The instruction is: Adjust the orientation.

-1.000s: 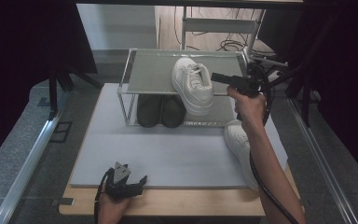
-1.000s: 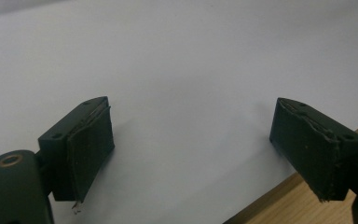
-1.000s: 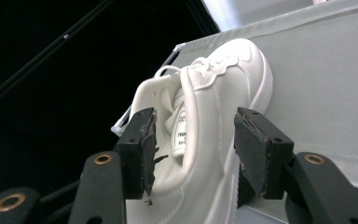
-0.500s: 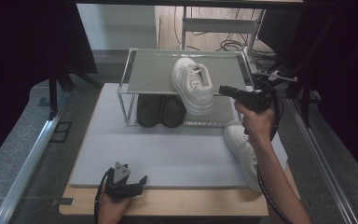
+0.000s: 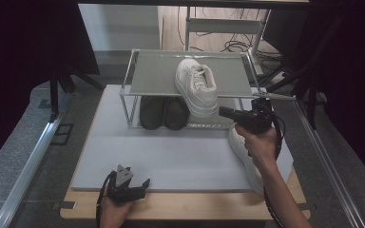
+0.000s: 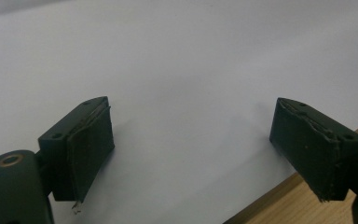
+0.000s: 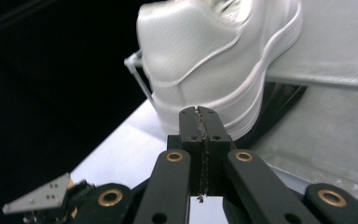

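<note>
A white sneaker (image 5: 197,85) stands on the top shelf of a wire-frame rack (image 5: 147,76), with its heel hanging over the front edge. My right gripper (image 5: 223,112) is shut on nothing, just in front of and below that heel. In the right gripper view the pressed-together jaws (image 7: 200,121) point at the sneaker's heel (image 7: 205,51). A second white sneaker (image 5: 247,159) lies on the grey mat (image 5: 171,156) under the right hand. My left gripper (image 5: 140,185) rests at the mat's near edge. Its jaws (image 6: 191,140) are open over bare mat (image 6: 191,56).
A pair of black shoes (image 5: 164,113) sits under the shelf, on the rack's lower level. The mat lies on a wooden table (image 5: 180,211) with metal rails (image 5: 28,161) at both sides. Dark stands and cables lie beyond the rack.
My right gripper has dropped from shelf height and pulled back toward the person, staying shut. The left gripper has not moved.
</note>
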`<state>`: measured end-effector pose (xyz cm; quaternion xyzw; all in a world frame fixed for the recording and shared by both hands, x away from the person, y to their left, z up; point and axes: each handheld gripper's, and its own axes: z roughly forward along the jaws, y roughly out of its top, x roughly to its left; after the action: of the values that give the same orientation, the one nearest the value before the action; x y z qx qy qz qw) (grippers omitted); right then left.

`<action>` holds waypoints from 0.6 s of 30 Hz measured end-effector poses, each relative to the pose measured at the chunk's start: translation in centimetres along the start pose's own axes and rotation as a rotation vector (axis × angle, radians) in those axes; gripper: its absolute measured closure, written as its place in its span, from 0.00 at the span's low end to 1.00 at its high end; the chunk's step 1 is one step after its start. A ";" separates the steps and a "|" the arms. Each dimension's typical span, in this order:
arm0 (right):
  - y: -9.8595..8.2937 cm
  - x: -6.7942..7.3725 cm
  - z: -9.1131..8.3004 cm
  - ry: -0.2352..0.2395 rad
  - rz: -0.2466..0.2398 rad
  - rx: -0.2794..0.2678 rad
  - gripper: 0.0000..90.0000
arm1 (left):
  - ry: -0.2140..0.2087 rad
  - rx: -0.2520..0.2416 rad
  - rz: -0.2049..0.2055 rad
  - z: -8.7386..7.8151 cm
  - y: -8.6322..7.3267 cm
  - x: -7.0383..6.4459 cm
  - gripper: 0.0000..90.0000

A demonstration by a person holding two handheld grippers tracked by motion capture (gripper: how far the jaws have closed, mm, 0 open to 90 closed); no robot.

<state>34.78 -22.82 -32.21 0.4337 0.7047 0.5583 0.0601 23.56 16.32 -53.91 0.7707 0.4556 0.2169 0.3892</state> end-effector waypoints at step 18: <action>-0.7 0.8 2.6 0.008 -0.042 0.020 1.00 | 0.000 0.002 0.000 0.0 0.0 0.0 0.15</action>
<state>35.33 -20.36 -33.42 0.4169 0.7195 0.5517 0.0646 23.56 16.33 -53.90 0.7712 0.4558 0.2165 0.3882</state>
